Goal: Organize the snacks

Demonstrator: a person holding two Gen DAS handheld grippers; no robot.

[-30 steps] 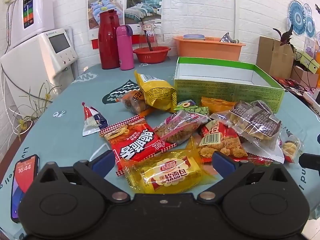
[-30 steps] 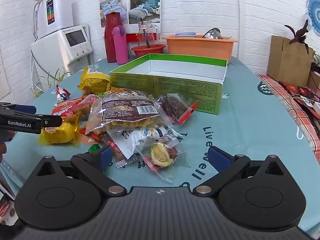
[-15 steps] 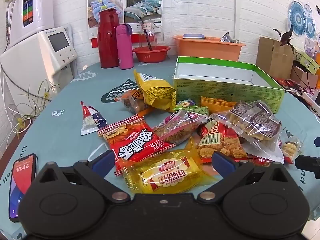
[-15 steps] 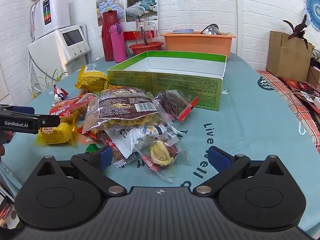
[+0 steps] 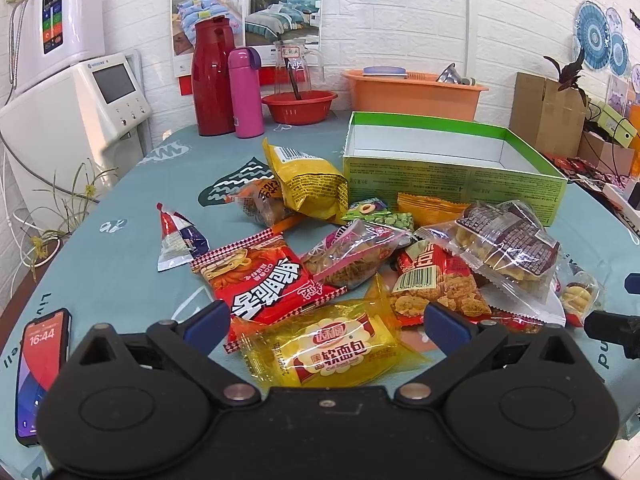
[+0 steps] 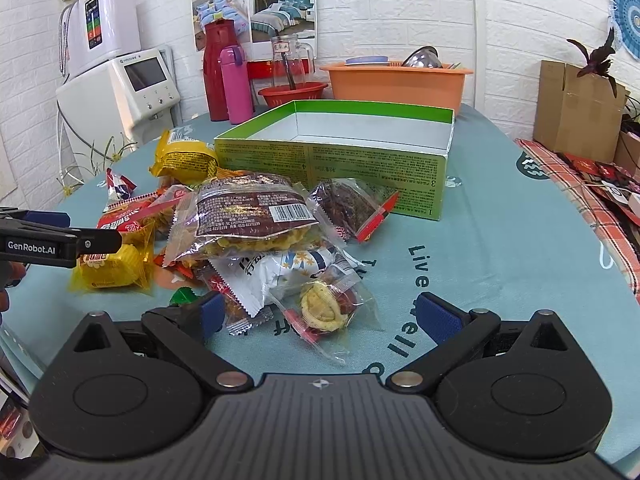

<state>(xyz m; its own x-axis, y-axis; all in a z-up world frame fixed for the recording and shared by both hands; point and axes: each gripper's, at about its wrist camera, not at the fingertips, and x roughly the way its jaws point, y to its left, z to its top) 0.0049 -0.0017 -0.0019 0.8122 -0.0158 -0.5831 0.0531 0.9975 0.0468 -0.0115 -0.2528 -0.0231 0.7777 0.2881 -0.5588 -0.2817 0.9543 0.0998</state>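
A pile of snack packets lies on the teal table in front of an empty green box point(image 5: 452, 168), also in the right wrist view point(image 6: 344, 152). My left gripper point(image 5: 326, 324) is open around a yellow bread packet point(image 5: 332, 352), next to a red noodle packet point(image 5: 264, 280). My right gripper point(image 6: 316, 316) is open around a small clear packet with a yellow cookie point(image 6: 324, 304). A large clear brown-label pastry packet point(image 6: 248, 216) lies behind it. The left gripper's finger point(image 6: 60, 240) shows at the left edge there.
A phone point(image 5: 40, 368) lies at the table's left edge. A red flask point(image 5: 212, 76), pink bottle point(image 5: 246, 92), red bowl point(image 5: 300, 106) and orange tub point(image 5: 412, 88) stand at the back. A cardboard box point(image 5: 548, 112) is at the right.
Both grippers have edged slightly forward toward the pile. Nothing has been picked up and the packets have not moved.
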